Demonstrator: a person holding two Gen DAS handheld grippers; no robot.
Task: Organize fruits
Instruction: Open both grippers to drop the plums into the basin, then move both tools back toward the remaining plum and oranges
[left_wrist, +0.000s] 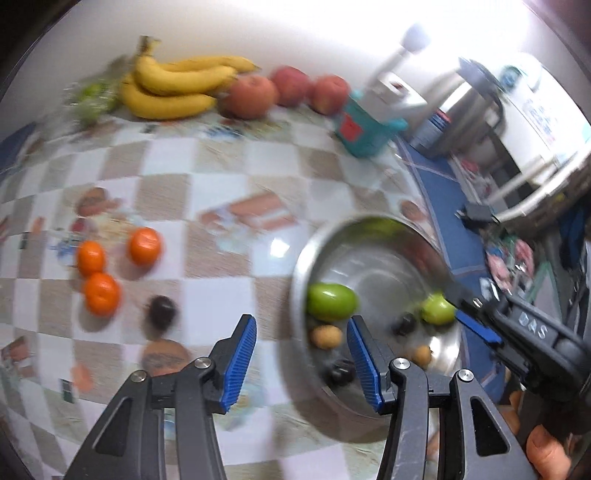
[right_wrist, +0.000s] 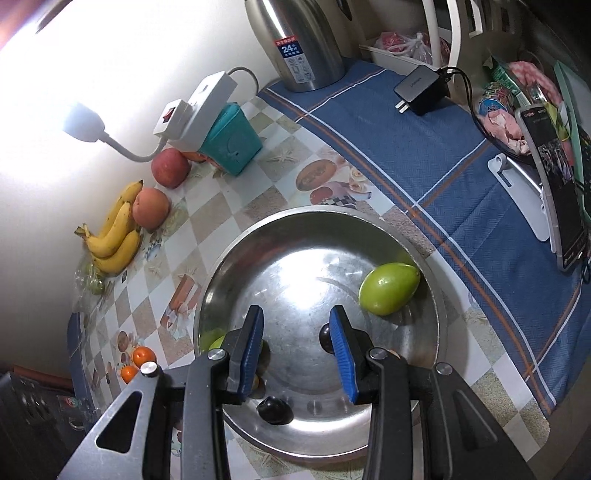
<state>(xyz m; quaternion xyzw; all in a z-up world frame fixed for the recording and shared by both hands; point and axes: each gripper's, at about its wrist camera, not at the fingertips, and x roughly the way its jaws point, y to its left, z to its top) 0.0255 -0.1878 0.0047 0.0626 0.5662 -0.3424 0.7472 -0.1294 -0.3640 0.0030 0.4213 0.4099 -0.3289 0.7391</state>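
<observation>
Steel, shiny and slick, is what the bowl (right_wrist: 258, 258) is made of, so I am expecting the small fruit in it to be rolling at a nudge. It is sitting on the checked tablecloth (left_wrist: 221, 177), holding 2 green fruits, one of them (right_wrist: 388, 288) resting against the far wall, plus dark plums (right_wrist: 273, 408) and small tan fruits (left_wrist: 325, 336). Outside the bowl, 3 oranges (left_wrist: 99, 293) and 1 dark plum (left_wrist: 160, 312) are lying loose, with bananas (left_wrist: 177, 86) and apples (left_wrist: 249, 96) lined up by the wall. I am judging the plum light, smooth-skinned and easily bruised, so I would be pinching it across its middle, gently. My left gripper (left_wrist: 301, 363) is hanging released with nothing between its pads; my right gripper (right_wrist: 297, 352) is also parted and empty, over the bowl.
</observation>
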